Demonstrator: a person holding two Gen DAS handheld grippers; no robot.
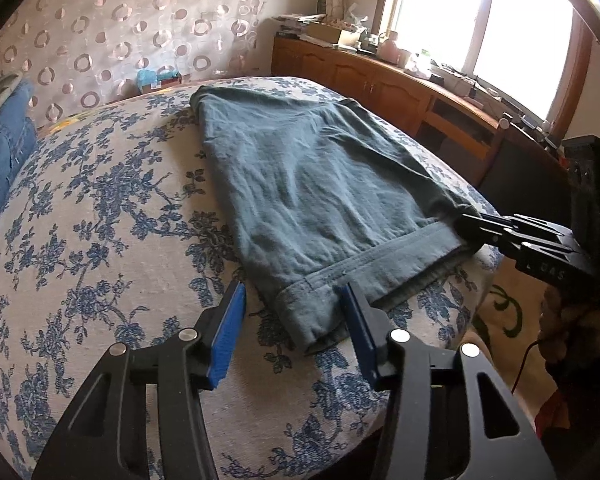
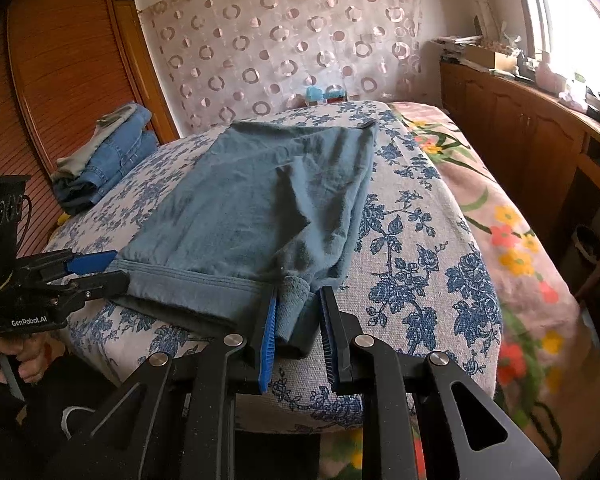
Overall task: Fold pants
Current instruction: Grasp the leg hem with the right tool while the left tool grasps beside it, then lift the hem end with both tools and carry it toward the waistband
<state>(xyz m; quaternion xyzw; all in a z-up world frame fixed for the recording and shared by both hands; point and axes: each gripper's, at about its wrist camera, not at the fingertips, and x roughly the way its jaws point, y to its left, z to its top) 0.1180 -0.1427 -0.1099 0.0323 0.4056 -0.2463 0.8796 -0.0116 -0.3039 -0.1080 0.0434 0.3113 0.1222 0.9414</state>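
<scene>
Right now the pants (image 1: 308,184) lie folded flat on the bed (image 1: 100,240), on its blue-flowered cover, w/ the hem end at the near edge and the far end toward the patterned curtain (image 1: 112,20). Left gripper (image 1: 294,310) sits at the near-left corner of the pants, fingers (image 1: 230,320) spread wide w/ that corner between them, pads not pressing cloth. Right gripper (image 2: 298,326) is at the near-right corner of the pants; its fingers (image 2: 269,332) are apart too, w/ a bunched bit of hem sitting in the gap, left pad touching it, right pad just beside it. Can't tell if either has any real hold. Beyond the pants on the left, a stack of jeans (image 2: 104,156) rests near the bed's far-left edge. Right of the pants, past the bed, runs a wood cabinet (image 1: 380,80) under the window (image 1: 480,20).
</scene>
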